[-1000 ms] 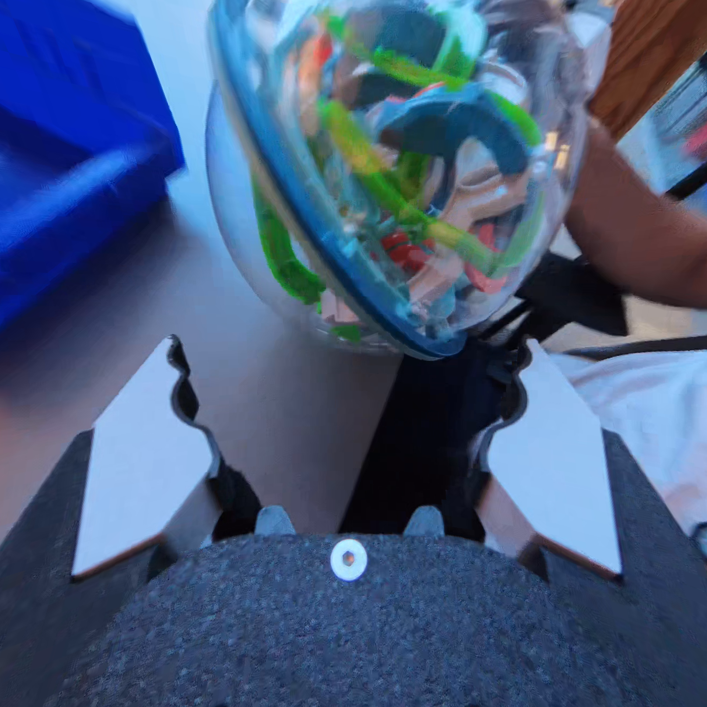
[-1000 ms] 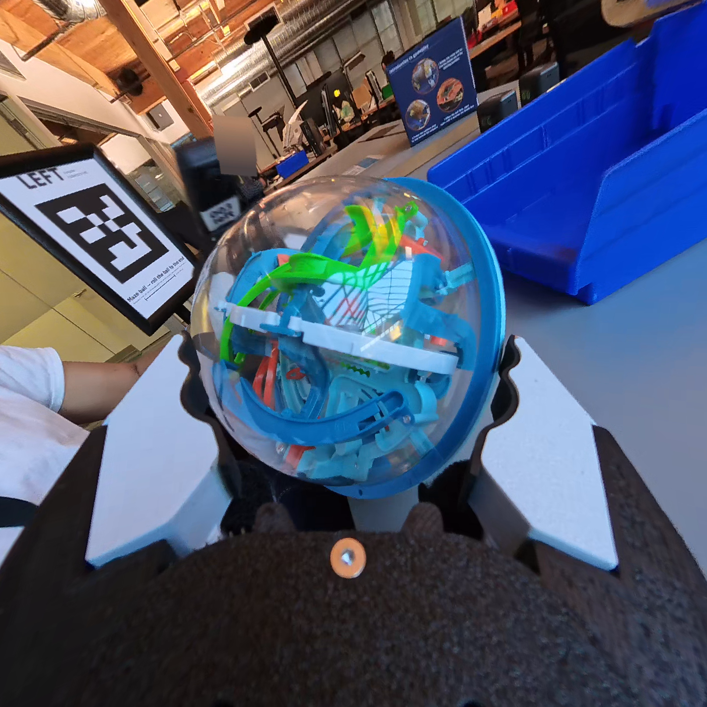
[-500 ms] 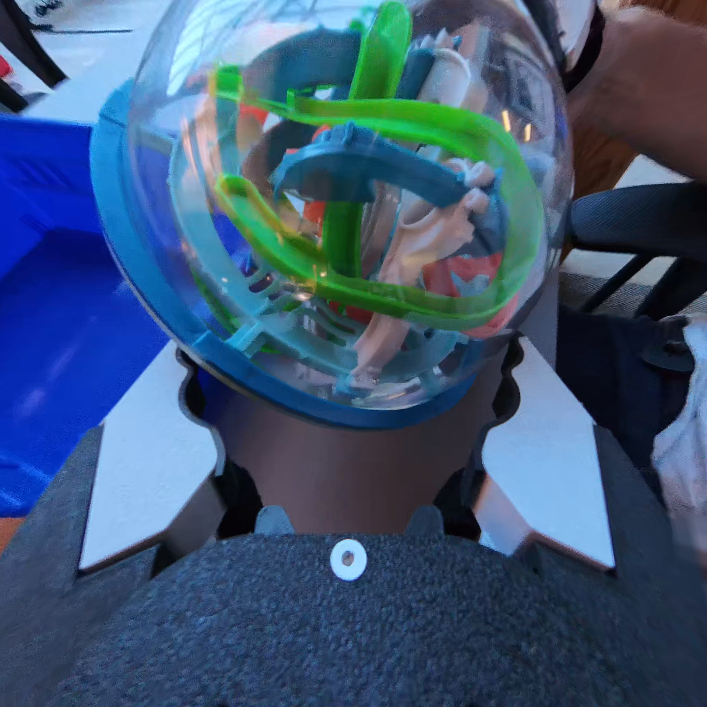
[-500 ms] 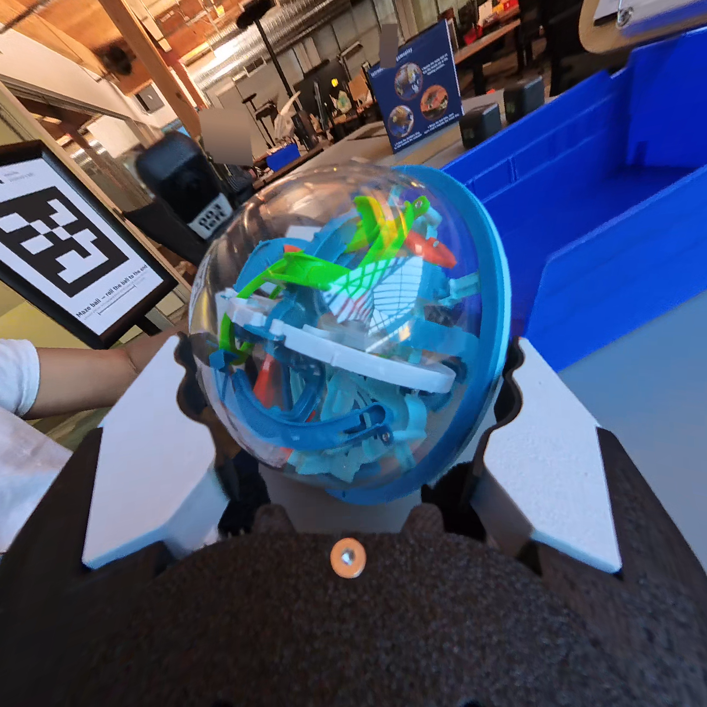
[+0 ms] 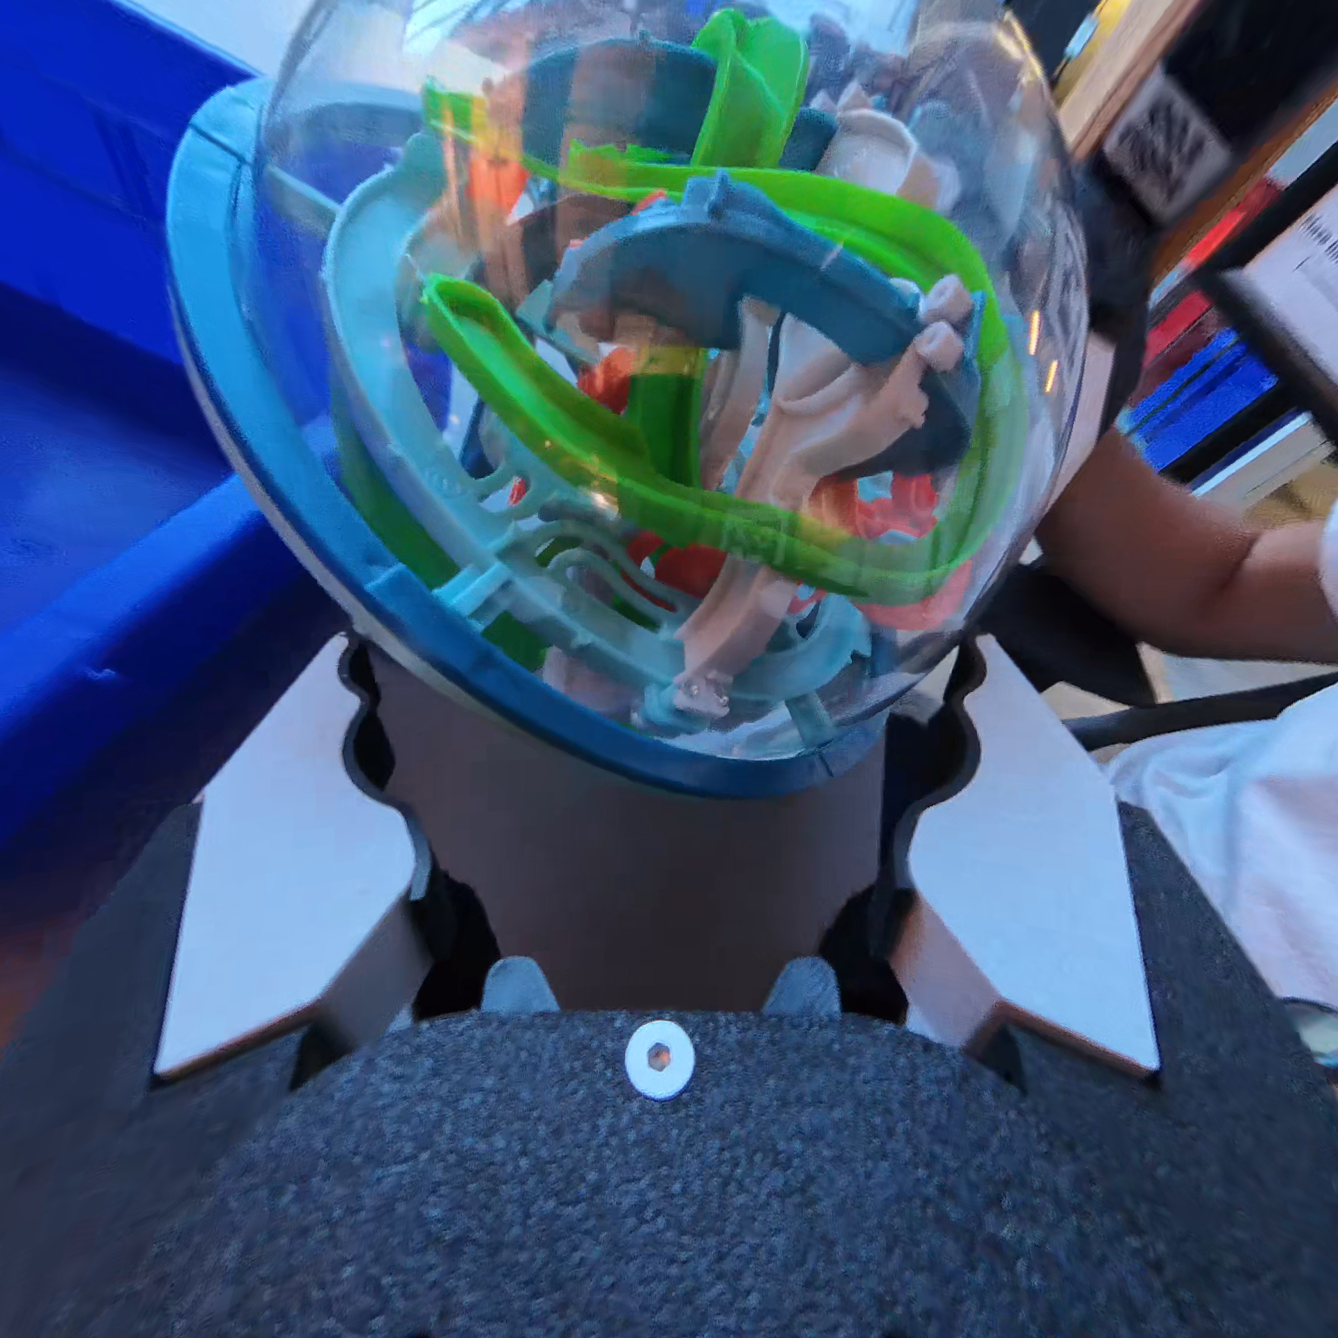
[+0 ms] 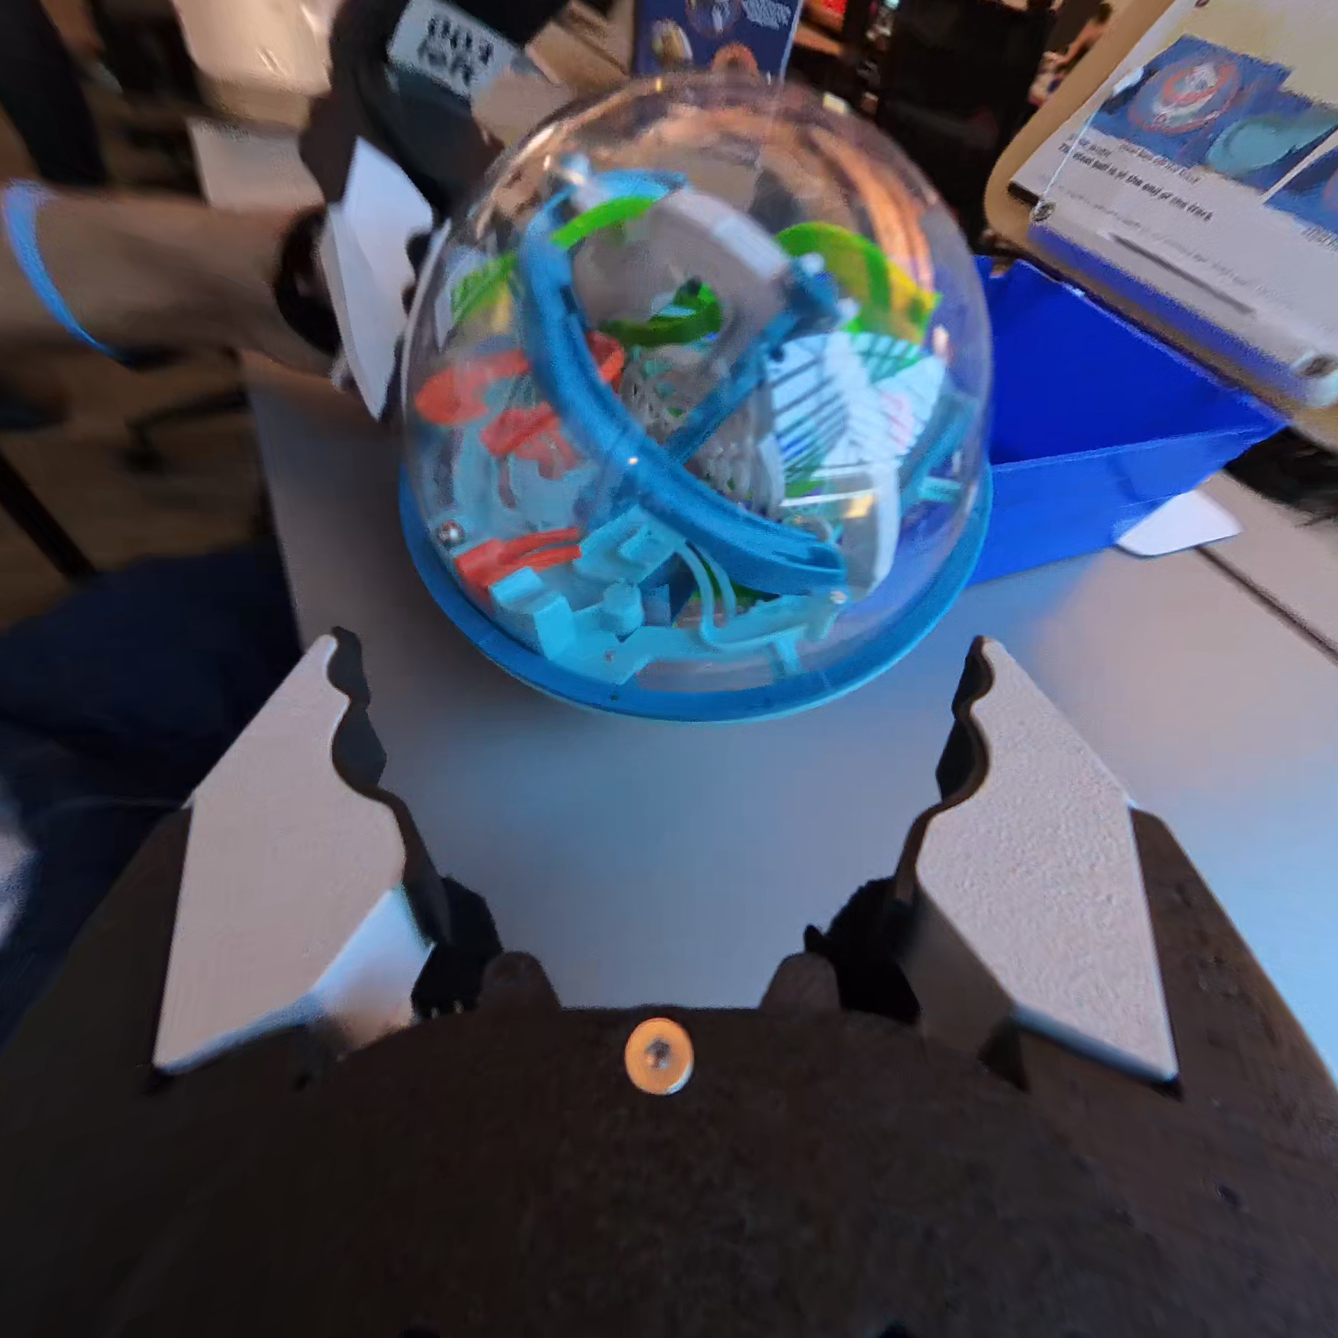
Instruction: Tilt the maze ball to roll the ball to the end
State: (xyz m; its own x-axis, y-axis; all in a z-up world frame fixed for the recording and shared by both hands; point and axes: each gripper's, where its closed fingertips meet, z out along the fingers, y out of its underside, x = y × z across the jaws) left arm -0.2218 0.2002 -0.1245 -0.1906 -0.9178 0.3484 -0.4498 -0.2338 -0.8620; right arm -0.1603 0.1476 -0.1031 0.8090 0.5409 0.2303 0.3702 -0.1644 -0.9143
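The maze ball [image 5: 651,376] is a clear sphere with a blue rim and green, blue and red tracks inside. My left gripper [image 5: 662,651] is shut on it, with the white fingertips [image 5: 318,724] pressed against its lower sides. In the right wrist view the maze ball [image 6: 688,405] sits with its blue rim low over the grey table [image 6: 651,832], and a small steel ball [image 6: 452,534] lies near the rim at the left. One left gripper finger [image 6: 369,275] shows against the sphere's left side. My right gripper [image 6: 655,666] is open and empty, a short way back from the ball.
A blue bin [image 5: 108,507] stands to the left of the ball; it also shows in the right wrist view [image 6: 1086,434] behind it. A tilted sign board [image 6: 1195,217] hangs over the bin. A person's arm [image 5: 1195,579] is at the right. The table edge runs along the left [image 6: 289,579].
My right gripper let go of the maze ball and drew back. My left gripper closed in around the ball and now holds it. The ball turned so its blue rim lies low.
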